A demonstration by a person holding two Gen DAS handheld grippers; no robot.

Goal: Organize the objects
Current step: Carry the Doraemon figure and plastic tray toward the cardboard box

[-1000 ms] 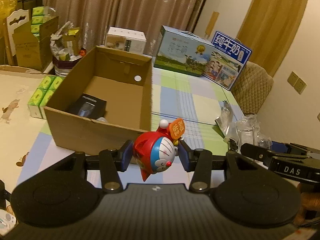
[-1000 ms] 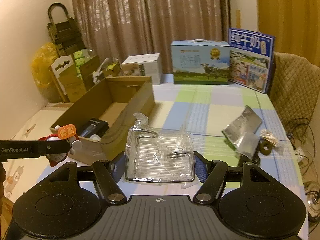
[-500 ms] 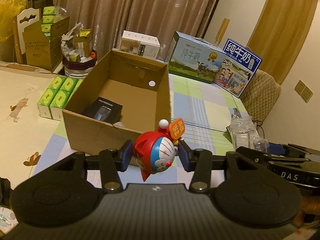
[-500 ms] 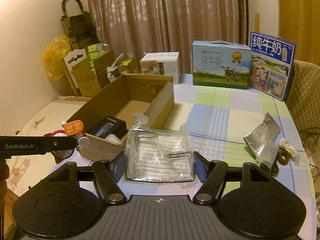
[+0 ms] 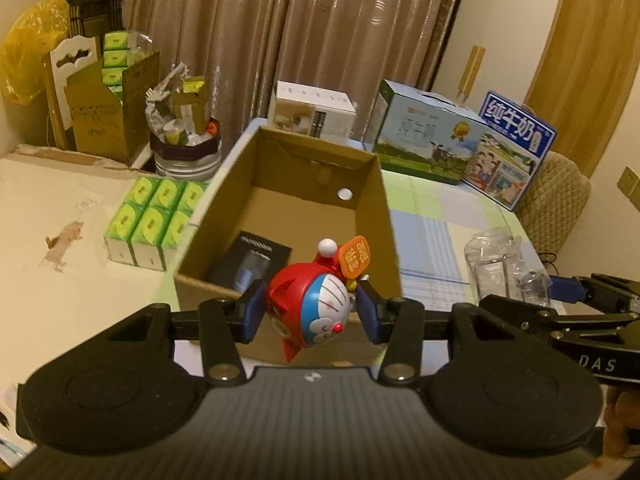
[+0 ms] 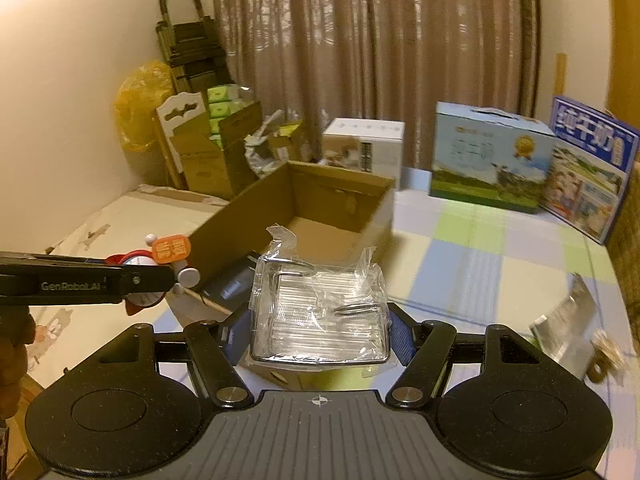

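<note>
My left gripper [image 5: 310, 312] is shut on a red and blue cartoon cat toy [image 5: 310, 306] with an orange tag, held just before the near wall of an open cardboard box [image 5: 384, 216]. A black packet [image 5: 250, 258] lies on the box floor. My right gripper [image 6: 318, 330] is shut on a clear plastic-wrapped pack [image 6: 320, 312] with a metal frame, held above the box's [image 6: 340, 208] near right corner. In the right wrist view the left gripper [image 6: 176, 276] with the toy [image 6: 140, 264] shows at the left; in the left wrist view the right gripper [image 5: 552, 292] and its pack [image 5: 500, 260] show at the right.
Green cartons [image 5: 154, 220] sit left of the box. Two milk cases [image 5: 428, 144] [image 5: 516, 160] and a white box [image 5: 312, 110] stand at the back of the checked tablecloth [image 6: 480, 248]. A silver pouch [image 6: 568, 328] lies at the right. Clutter and a chair [image 5: 68, 72] stand at the back left.
Both grippers have moved left towards the cardboard box, each still holding its object; the box now lies straight ahead of the toy and under the plastic pack.
</note>
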